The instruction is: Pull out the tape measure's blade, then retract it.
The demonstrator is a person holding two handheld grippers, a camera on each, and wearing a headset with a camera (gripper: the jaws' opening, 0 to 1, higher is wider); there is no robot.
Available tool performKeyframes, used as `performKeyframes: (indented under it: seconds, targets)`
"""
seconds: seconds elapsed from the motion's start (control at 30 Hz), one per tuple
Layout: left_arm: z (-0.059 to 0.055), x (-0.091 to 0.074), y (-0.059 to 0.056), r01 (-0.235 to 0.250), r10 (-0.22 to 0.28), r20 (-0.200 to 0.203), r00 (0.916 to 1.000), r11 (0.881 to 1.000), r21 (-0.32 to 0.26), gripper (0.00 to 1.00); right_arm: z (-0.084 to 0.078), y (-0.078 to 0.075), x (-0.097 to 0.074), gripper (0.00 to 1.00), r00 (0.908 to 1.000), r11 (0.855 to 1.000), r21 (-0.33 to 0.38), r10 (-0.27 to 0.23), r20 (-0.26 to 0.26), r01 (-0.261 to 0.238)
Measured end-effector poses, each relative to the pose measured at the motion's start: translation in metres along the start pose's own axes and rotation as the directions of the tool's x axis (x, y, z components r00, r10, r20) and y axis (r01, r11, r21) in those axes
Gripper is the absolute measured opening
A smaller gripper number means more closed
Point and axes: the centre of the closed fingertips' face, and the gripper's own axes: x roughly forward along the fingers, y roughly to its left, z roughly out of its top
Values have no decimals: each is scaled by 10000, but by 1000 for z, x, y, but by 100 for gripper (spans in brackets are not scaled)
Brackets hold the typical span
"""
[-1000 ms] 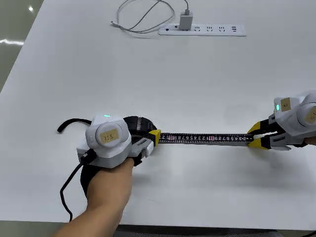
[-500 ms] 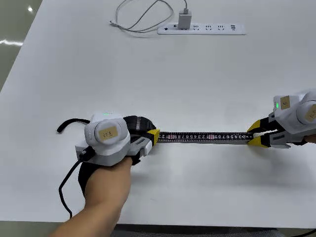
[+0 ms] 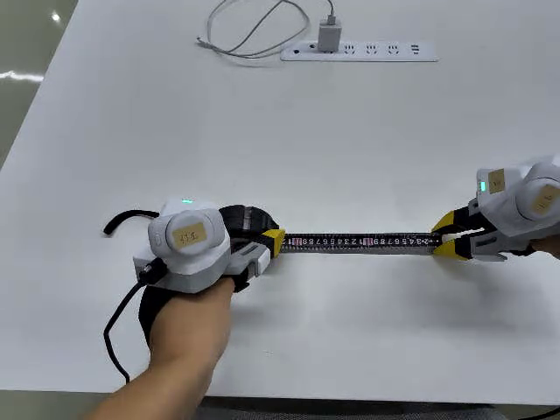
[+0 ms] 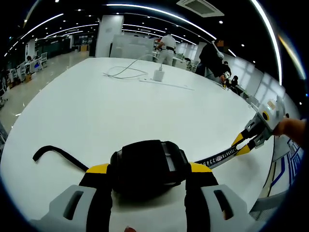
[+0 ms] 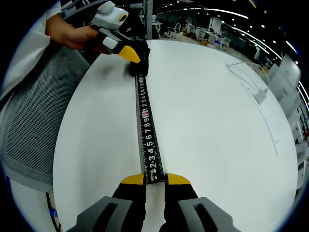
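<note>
Nearer the person than the power strip (image 3: 359, 52) on the white workbench (image 3: 350, 131), the left gripper (image 3: 273, 242) (image 4: 149, 169) clamps the black tape measure case (image 3: 248, 220) (image 4: 148, 166), while the right gripper's (image 3: 446, 236) (image 5: 154, 180) narrowed jaws pinch the tip of the drawn-out blade (image 3: 359, 241) (image 5: 145, 121).

Bright, even overhead light; fisheye-warped edges
</note>
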Motion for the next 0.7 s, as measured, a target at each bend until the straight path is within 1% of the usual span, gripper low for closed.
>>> performKeyframes:
  seconds: [0.17,0.27,0.47,0.7]
  targets:
    - [0,0,0,87,-87,27,10000,10000,-24,57,5,1,2,10,10000,10000,3,47,79,-47]
    - [0,0,0,128,-127,50,9999,9999,-72,57,11,1,3,10,9997,10000,93,16,252,-19]
    - [0,0,0,188,-187,88,9998,9998,-115,57,20,0,6,10,9994,9999,103,48,354,-51]
    - [1,0,1,255,-253,111,9996,9994,-237,57,37,1,13,10,9978,9997,168,153,653,-165]
